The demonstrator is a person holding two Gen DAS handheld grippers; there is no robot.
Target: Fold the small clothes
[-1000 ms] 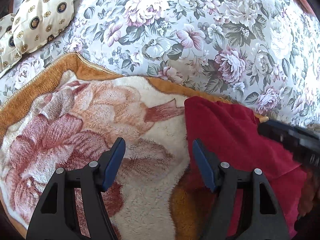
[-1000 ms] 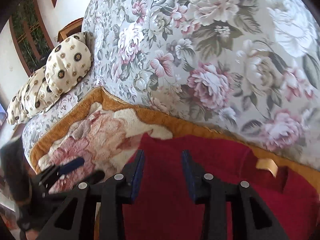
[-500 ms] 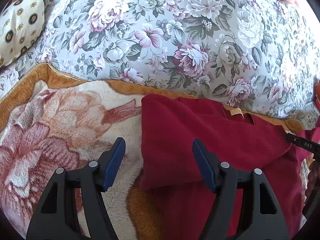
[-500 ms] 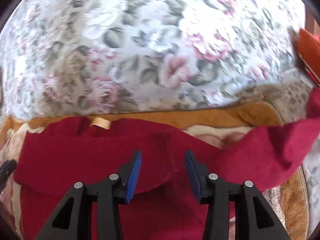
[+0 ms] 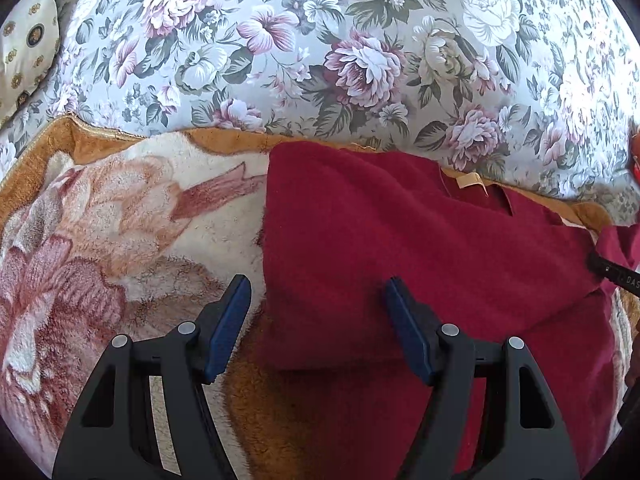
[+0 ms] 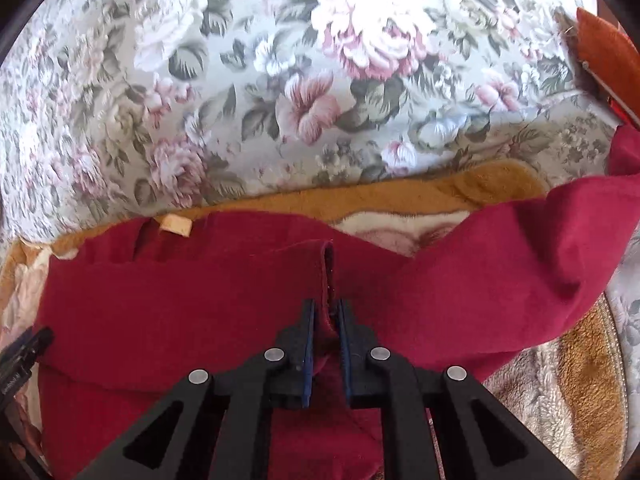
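Note:
A dark red fleece garment (image 5: pixel 400 232) lies on a plush blanket, its left side folded over, a tan neck label (image 5: pixel 470 180) at the back. My left gripper (image 5: pixel 316 300) is open and empty, hovering over the garment's folded left edge. In the right wrist view the same garment (image 6: pixel 180 300) spreads across, one sleeve (image 6: pixel 540 248) stretching right. My right gripper (image 6: pixel 325 312) is shut on a pinched ridge of the red fabric near the middle. The right gripper's tip also shows in the left wrist view (image 5: pixel 612 274).
The plush orange and cream flower blanket (image 5: pixel 100 232) covers the seat. A floral sofa back (image 5: pixel 320 48) rises behind. A patterned cream cushion (image 5: pixel 24 48) lies far left. An orange-red object (image 6: pixel 604 56) sits at the upper right.
My right gripper closed on a fold of the red garment. My left gripper shifted a little to the right over the garment's folded edge and stayed open.

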